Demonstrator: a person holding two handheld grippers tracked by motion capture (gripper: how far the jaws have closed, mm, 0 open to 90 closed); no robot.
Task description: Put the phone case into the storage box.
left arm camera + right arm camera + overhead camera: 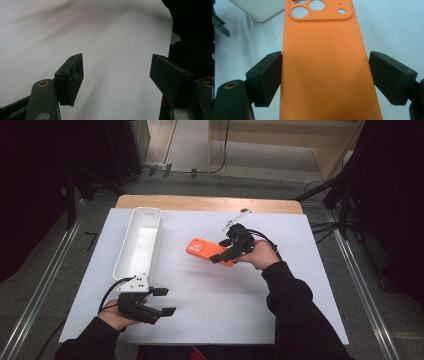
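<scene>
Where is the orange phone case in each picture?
High view: the orange phone case lies mid-table, right of the white tray, at the right gripper.
Right gripper view: centre, between the jaws.
Left gripper view: not in this picture.
Shared landmark: the white tray's corner.

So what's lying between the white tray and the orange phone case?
Nothing: in the high view, bare white table separates the white tray from the orange phone case.

The orange phone case (pixel 324 65) lies between the jaws of my right tool (pixel 324 77), back up, its camera cutouts pointing away, over the white tabletop (pixel 210 285).
</scene>
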